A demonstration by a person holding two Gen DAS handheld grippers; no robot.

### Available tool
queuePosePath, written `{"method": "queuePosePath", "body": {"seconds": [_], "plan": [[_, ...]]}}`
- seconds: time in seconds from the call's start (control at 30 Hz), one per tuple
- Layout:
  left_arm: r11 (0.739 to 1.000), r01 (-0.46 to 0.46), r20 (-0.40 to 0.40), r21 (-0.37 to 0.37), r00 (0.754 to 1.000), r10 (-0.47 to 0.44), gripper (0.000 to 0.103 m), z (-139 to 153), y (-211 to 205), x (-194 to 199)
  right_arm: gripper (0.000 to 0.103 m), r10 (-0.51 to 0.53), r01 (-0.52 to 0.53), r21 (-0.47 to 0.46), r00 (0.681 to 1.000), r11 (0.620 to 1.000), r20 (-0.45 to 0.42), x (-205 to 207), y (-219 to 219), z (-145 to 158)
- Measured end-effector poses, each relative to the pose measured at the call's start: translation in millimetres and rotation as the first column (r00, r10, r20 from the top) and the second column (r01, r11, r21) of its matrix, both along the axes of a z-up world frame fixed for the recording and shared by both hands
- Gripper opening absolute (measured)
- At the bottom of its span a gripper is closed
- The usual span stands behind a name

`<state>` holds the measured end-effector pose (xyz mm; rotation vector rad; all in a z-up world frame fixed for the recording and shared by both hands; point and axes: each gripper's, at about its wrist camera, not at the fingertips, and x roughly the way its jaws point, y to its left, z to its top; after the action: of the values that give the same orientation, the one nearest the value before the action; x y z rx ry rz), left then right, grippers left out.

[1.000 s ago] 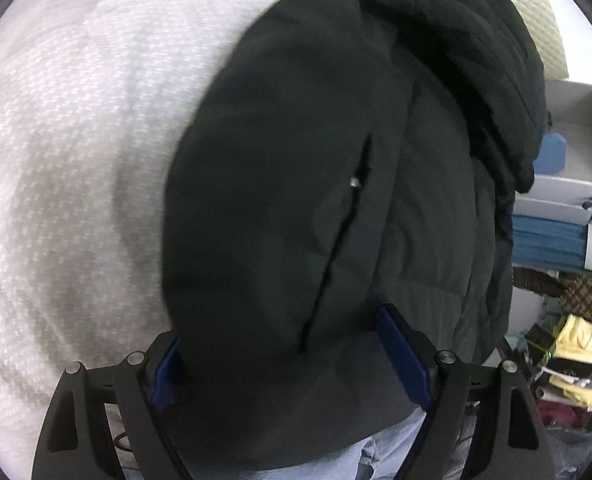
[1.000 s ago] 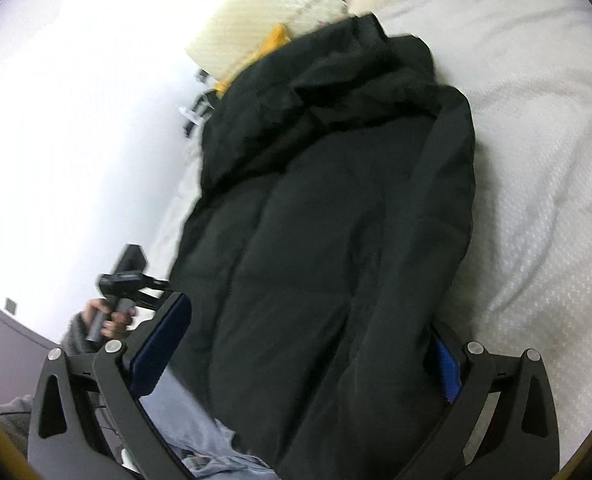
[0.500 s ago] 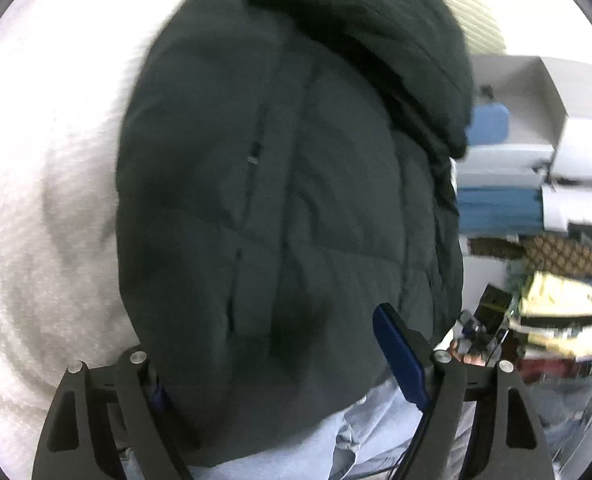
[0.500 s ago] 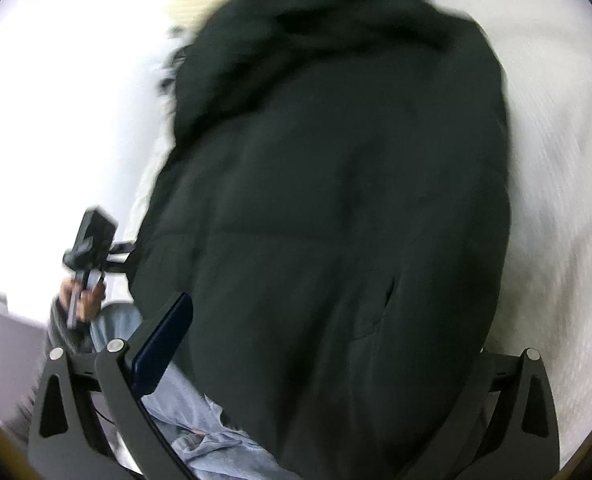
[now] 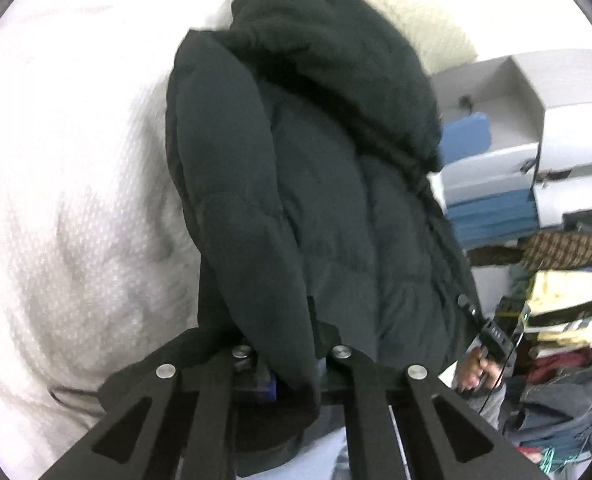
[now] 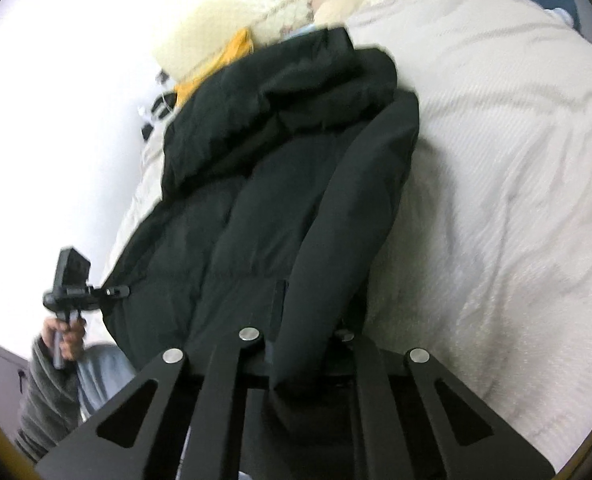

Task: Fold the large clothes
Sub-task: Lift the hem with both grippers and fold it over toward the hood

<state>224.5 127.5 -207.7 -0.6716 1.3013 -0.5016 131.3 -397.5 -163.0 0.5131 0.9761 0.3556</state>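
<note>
Both claws clamp black jacket (image 5: pixel 336 200) sleeves — left claw (image 5: pixel 288 368), right claw (image 6: pixel 300 344), fingertips hidden.

The left gripper (image 5: pixel 292 364) has its fingers (image 5: pixel 342 354) closed tight on a sleeve of the black puffer jacket (image 5: pixel 336 200) – the jacket lies on the white bed cover (image 5: pixel 76 200), hood at the far end. At right, shelves (image 5: pixel 536 152) with a blue pad (image 5: pixel 466 136), stacked clothes (image 5: pixel 568 312), and a hand (image 5: pixel 478 368) gripping a dark handle

Left tool (image 5: pixel 292 364) now clamped on jacket (image 5: pixel 336 200) sleeve, right tool (image 6: pixel 300 344) likewise
</note>
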Motion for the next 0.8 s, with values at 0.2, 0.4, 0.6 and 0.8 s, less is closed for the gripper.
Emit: {"method": "queuePosePath", "body": {"seconds": [0.2, 0.4, 0.6, 0.8], "plan": [[0.994, -0.086, 0.124, -0.060, 0.988, 0.093, 0.006, 60.4, 14.9, -11.9, 0.006, 0.000, 0.003, -0.028, 0.994, 1.000, 0.107, -3.3, 2.5, 63.7], [0.985, -0.112, 0.211, -0.128, 0.968, 0.138, 0.005, 118.0, 52.1, -43.7, 0.006, 0.002, -0.009, 0.031, 0.978, 0.999, 0.210, -37.9, -14.6, 113.6], [0.983, -0.087, 0.241, -0.159, 0.963, 0.124, 0.005, 148.3, 74.9, -94.9, 0.006, 0.014, -0.037, 0.089, 0.970, 0.995, 0.242, -98.8, -21.4, 141.6], [0.983, -0.062, 0.256, -0.170, 0.961, 0.105, 0.003, 164.7, 92.9, -149.9, 0.006, 0.040, -0.067, 0.094, 0.965, 0.993, 0.261, -167.2, -10.9, 162.1]]}}
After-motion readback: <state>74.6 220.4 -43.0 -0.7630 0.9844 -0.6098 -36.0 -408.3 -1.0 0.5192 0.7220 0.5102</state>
